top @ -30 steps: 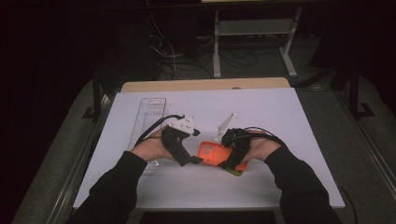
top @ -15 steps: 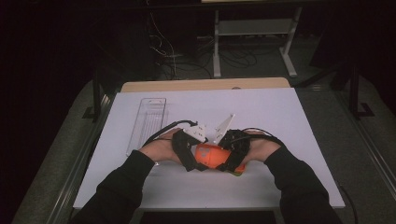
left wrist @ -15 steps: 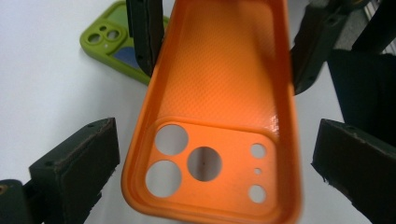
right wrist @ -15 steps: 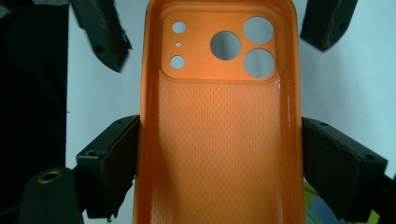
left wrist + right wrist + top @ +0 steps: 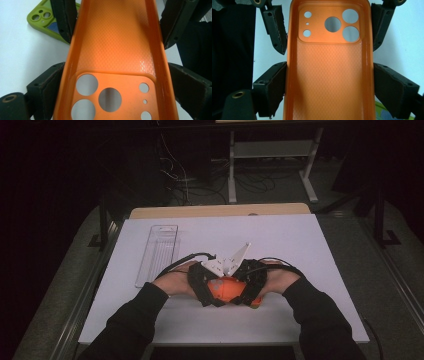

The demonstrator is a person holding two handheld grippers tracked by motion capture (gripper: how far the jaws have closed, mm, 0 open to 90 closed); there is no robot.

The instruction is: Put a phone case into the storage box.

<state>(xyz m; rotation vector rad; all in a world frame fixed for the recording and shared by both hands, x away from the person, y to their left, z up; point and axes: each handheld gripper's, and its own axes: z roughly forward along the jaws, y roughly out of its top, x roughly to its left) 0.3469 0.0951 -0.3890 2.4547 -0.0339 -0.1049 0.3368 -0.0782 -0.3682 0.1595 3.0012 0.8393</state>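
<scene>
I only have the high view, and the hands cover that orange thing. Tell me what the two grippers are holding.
Observer: An orange soft plastic phone case, its hollow inside facing both gripper cameras.
Operator: Report which end each gripper has.
Observer: The left gripper has the camera cut-out end. Its jaws have just been closing and its pads sit against the case's side walls. The right gripper clamps the plain end.
Operator: Check the table around it.
Observer: A green phone case with camera holes lies on the white table close by.
</scene>
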